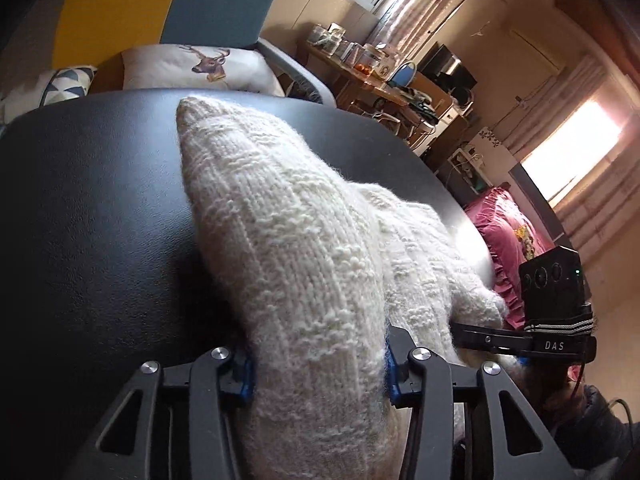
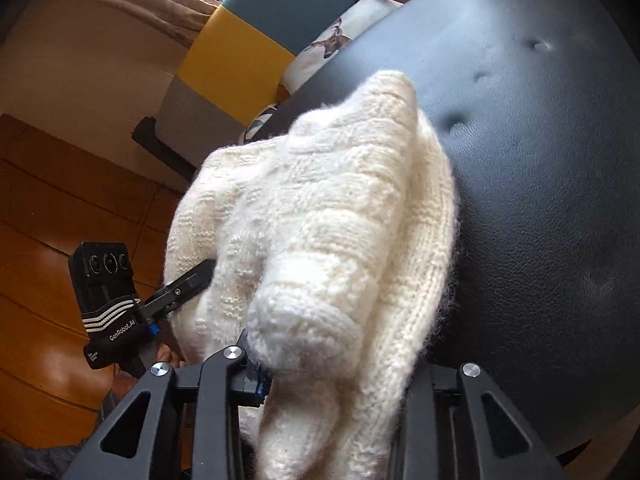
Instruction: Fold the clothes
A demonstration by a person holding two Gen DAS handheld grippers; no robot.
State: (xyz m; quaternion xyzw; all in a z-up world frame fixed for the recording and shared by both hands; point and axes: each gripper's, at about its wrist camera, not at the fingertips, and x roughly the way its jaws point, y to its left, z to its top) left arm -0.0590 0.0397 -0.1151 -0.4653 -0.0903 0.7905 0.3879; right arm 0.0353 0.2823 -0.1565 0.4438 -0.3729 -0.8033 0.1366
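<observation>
A cream knitted sweater (image 1: 288, 248) lies bunched on a black leather surface (image 1: 100, 200). My left gripper (image 1: 318, 376) is shut on a thick fold of it, with the blue pads pressing into the knit on both sides. In the right wrist view the same sweater (image 2: 320, 208) rises in a lump over the leather surface (image 2: 540, 160). My right gripper (image 2: 336, 380) is shut on another fold there; its left pad shows and wool covers the right one. Each view also shows the other gripper's camera block (image 1: 552, 284) (image 2: 104, 276) beside the sweater.
A cushion with a deer print (image 1: 200, 68) and a yellow and blue seat back (image 2: 256, 40) stand behind the leather surface. Pink bedding (image 1: 508, 232) and a cluttered desk (image 1: 380, 80) are to the right. Wooden floor (image 2: 60, 200) lies below the surface's left edge.
</observation>
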